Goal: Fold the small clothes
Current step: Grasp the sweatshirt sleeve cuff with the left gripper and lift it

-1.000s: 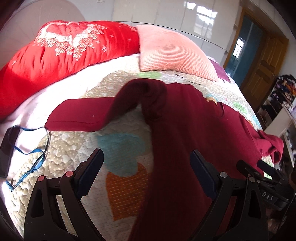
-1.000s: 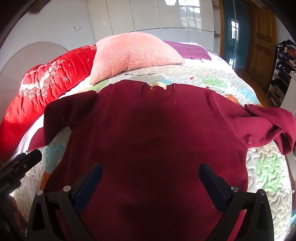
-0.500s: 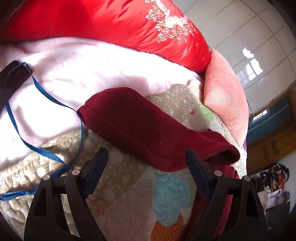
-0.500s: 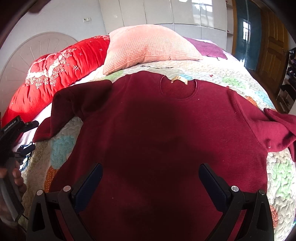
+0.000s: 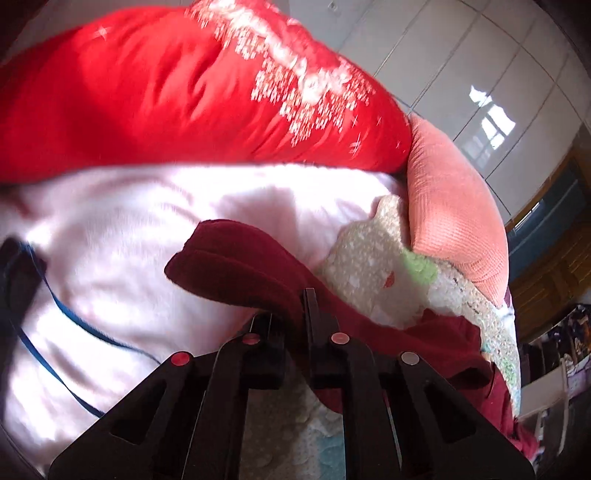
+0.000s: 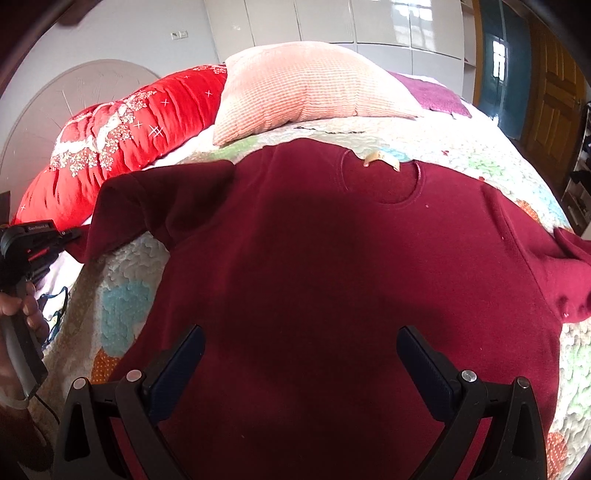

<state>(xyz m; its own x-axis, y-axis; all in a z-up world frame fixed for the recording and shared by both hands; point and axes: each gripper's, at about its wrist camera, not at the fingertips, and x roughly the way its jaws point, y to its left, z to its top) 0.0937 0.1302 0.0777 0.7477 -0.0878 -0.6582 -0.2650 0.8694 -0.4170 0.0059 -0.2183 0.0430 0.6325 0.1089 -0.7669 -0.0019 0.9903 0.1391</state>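
since the earlier frame the left gripper (image 5: 293, 321) has travelled to the cuff end of the left sleeve (image 5: 236, 266) and its jaws have just been closing; they now stand together, clamped on the dark red fabric of that sleeve, with the cuff bulging past the tips toward 11 o'clock in the left wrist view. the sleeve belongs to a maroon sweatshirt (image 6: 332, 277) that lies spread flat, front up, on a quilted patchwork bedspread (image 6: 461, 147), its round neckline with a small tan label (image 6: 380, 159) toward 12 o'clock in the right wrist view and its body filling the middle of that view. the other sleeve (image 6: 569, 273) is crumpled at 3 o'clock near the bed's edge. the right gripper (image 6: 301, 354) hovers over the lower body of the sweatshirt with its jaws wide apart and nothing between them. at 9 o'clock in the right wrist view a hand (image 6: 22, 310) grips the left tool's handle. under the clamped sleeve is a pale pink fleece blanket (image 5: 129, 229), with a blue strap (image 5: 59, 314) trailing across it at 8 o'clock. beyond, at 12 o'clock, are a red quilt with white embroidery (image 5: 166, 85) and a salmon ribbed cushion (image 5: 450, 214). white cupboards (image 6: 332, 22) and a wooden door (image 6: 550, 96) stand behind the bed.
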